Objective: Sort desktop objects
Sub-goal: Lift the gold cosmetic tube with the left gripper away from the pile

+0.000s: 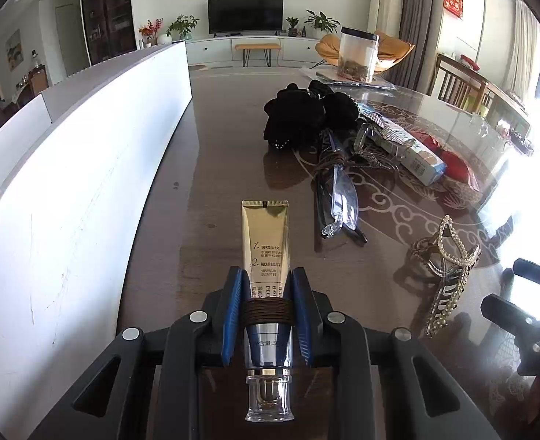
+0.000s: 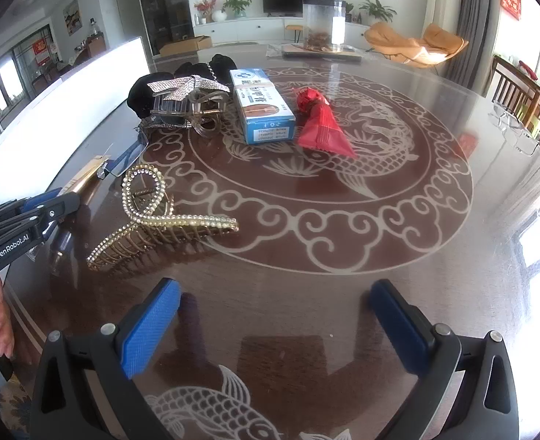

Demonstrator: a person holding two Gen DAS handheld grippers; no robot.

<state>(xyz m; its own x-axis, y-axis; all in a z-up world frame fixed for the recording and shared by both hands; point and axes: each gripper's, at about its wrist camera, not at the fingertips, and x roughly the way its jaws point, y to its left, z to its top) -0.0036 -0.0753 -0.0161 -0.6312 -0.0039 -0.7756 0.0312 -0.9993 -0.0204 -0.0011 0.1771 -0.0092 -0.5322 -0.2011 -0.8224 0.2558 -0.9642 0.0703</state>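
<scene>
The left gripper [image 1: 266,286], black-framed with ribbed blue pads, is clamped on a gold, glossy cosmetic tube [image 1: 266,242] that has a flat crimped end, a silver neck wound with a dark brown elastic band [image 1: 267,310] and a clear, thick-walled cap [image 1: 269,399]. The tube points away along the fingers, near the left edge of the round dark-brown table [image 2: 398,242], whose glassy top carries pale scroll and fish patterns. A long white board [image 1: 86,183] stands along that left edge.

The right gripper [image 2: 275,324] hangs over the near edge of the table, its textured blue pads spread wide apart with nothing between them.

Just right of the tube lie clear rimless glasses [image 1: 337,201] with dark arms. Further right, near the table's near edge, lies a gold wire claw clip [image 2: 152,223] beaded with small pearls, looped at the top and toothed below.

Toward the table's middle sits a cluster: soft black velvet scrunchies [image 1: 295,117], a translucent grey claw clip [image 2: 189,104] topped with a rhinestone bow, a blue-and-white rectangular cardboard box [image 2: 260,106] touching that clip, and a shiny red crinkled foil packet [image 2: 321,121], cone-shaped, just beside the box.

At the far edge stands a clear cylindrical plastic jar [image 2: 323,25] with brown bits at its bottom, on a flat clear sleeve.
</scene>
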